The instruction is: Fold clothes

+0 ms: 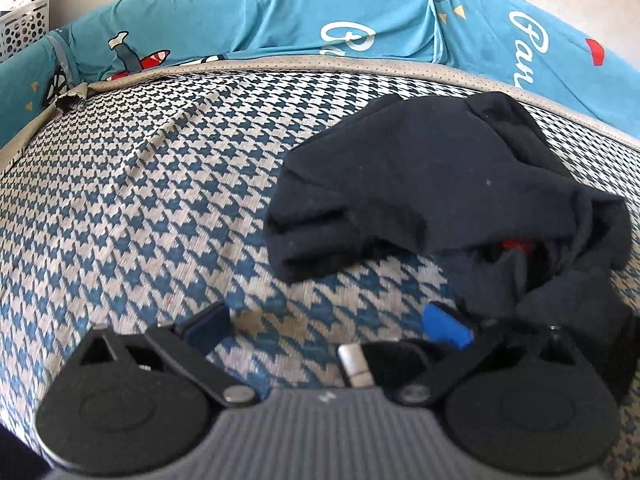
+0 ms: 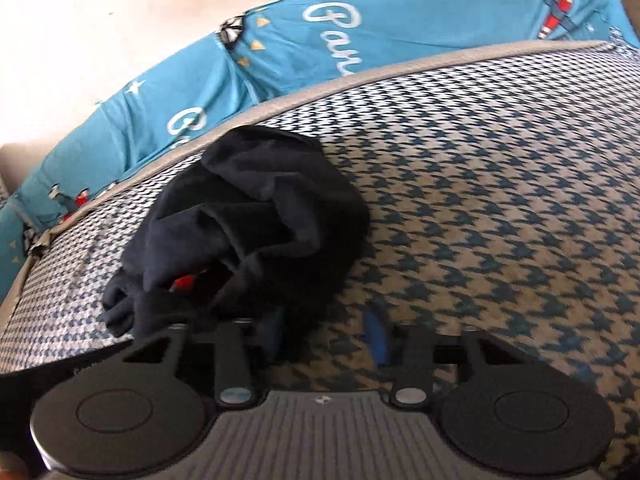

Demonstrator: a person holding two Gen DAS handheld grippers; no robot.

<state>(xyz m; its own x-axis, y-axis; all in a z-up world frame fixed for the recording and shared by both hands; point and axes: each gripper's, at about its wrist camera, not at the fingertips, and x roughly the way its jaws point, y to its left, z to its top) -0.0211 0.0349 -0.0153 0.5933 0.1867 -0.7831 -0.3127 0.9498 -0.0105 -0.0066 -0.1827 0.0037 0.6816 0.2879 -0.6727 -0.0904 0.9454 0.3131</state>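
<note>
A crumpled dark garment [image 1: 432, 184] lies on the houndstooth mattress [image 1: 140, 200] — left gripper [image 1: 328, 326] fingers spread wide just before it, right gripper [image 2: 326, 338] fingers apart, seemingly touching its hem.

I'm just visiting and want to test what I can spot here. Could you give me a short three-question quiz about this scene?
1. True or false: the dark garment lies neatly folded flat on the checked bed cover.
2. Which colour peeks out from inside the crumpled garment? A) yellow B) red C) green
3. Fill in: the left claw and the right claw are both ____, with nothing gripped between their blue fingers.

Key
1. False: it sits in a crumpled heap.
2. B, red.
3. Open. The checked cover shows in the gap of each, though the garment's edge lies close by one finger.
</note>
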